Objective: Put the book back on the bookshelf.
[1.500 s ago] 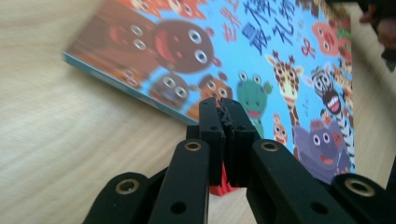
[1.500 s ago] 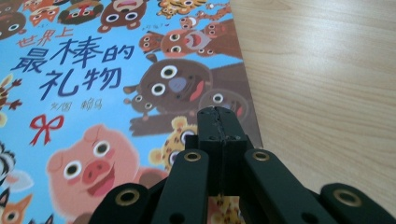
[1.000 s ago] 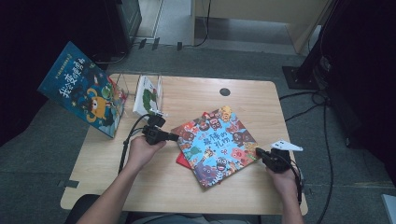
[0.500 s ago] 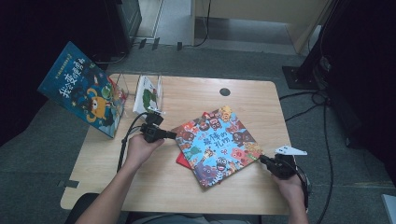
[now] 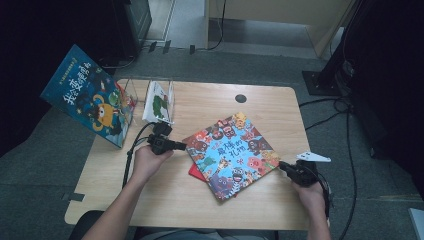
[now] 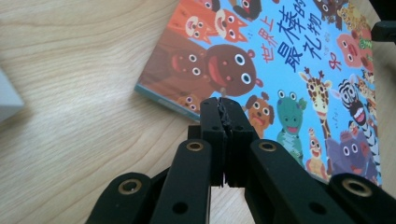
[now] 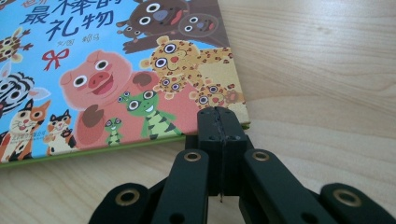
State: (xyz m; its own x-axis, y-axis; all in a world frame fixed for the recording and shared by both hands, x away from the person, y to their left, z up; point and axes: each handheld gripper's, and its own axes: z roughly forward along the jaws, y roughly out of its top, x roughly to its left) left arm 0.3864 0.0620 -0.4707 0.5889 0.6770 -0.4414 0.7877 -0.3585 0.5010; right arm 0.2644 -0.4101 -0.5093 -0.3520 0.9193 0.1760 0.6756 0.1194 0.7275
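- You've got the picture book lying flat mid-table, turned at an angle, cover up, partly over a red book that peeks out at its near-left edge.
- Left gripper sits at the book's left corner, tongs pressed together w/ nothing between; in the left gripper view the tips reach just over the cover's edge.
- Right gripper is at the opposite, right corner, tongs also pressed together, empty; in the right gripper view the tips sit right at the corner. Touching or not, can't tell.
- Prob. reason for this setup: closed tips at two opposite corners let you nudge, turn or square the book w/o pinching it.
- Book's look: thin hardcover, glossy, sky-blue cover crowded w/ cartoon animals (pig, frog, giraffe, zebra, bears), dark blue title characters, greenish edge.
- Elsewhere: another blue book leans at the table's far-left corner by a clear rack holding one more book.
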